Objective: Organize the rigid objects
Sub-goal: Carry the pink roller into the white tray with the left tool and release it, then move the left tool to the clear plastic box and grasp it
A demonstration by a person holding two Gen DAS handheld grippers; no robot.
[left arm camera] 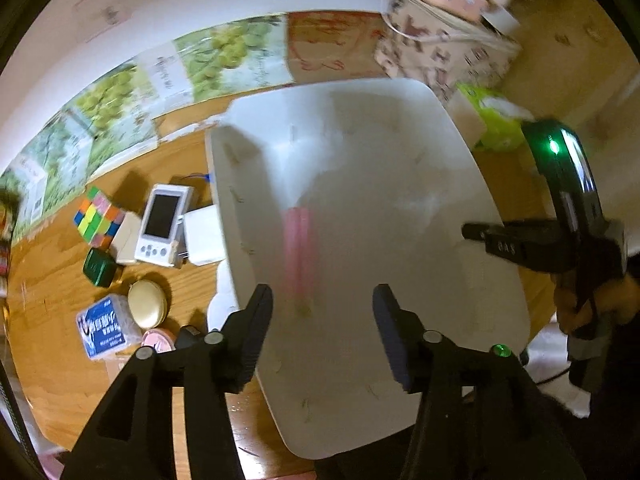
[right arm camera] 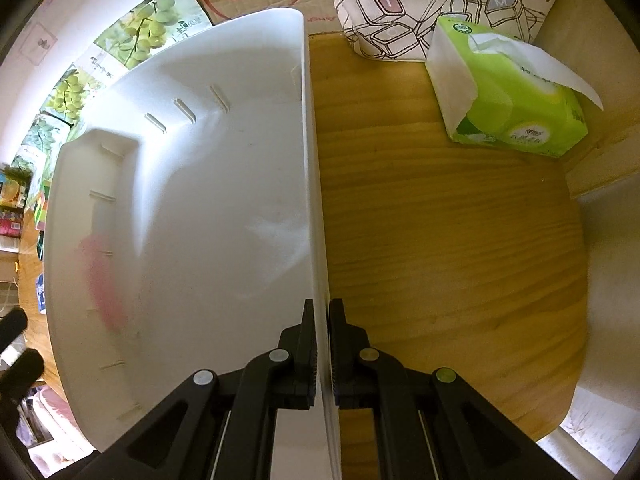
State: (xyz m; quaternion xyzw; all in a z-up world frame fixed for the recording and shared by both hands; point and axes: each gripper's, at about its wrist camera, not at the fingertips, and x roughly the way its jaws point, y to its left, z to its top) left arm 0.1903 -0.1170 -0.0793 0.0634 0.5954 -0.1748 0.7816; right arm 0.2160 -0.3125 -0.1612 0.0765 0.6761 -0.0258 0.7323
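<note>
**A:** A white plastic bin (left arm camera: 360,200) fills the middle of a wooden table (right arm camera: 440,240), with a person working a handheld gripper on either side of it. Why is the right gripper (right arm camera: 323,344) set on the edge like that?

**B:** Its jaws are pinched together on the bin's right wall, one pad inside and one outside. My reading is that it is there to steady the bin while the other hand loads it.

**A:** And the left gripper (left arm camera: 322,332)?

**B:** It hangs over the bin's near-left part, pointing steeply down, jaws apart and nothing between the pads. Below it, a pink object (left arm camera: 298,248) shows as a smear against the bin's inner left side. It is too blurred for me to tell whether it is lying on the floor of the bin or dropping towards it.

**A:** So the sorting is barely under way?

**B:** That is how it looks. The pink piece is the only thing in the bin. The rest waits in a cluster on the table just left of the bin: a white handheld game console (left arm camera: 160,224), a colour cube (left arm camera: 98,216), a blue-labelled box (left arm camera: 106,328), a dark green case (left arm camera: 98,268) and a round cream case (left arm camera: 147,304).

**A:** And on the right?

**B:** Only a green tissue pack (right arm camera: 508,92), well apart from the bin, with a printed fabric bag (right arm camera: 440,4) behind it.
</note>
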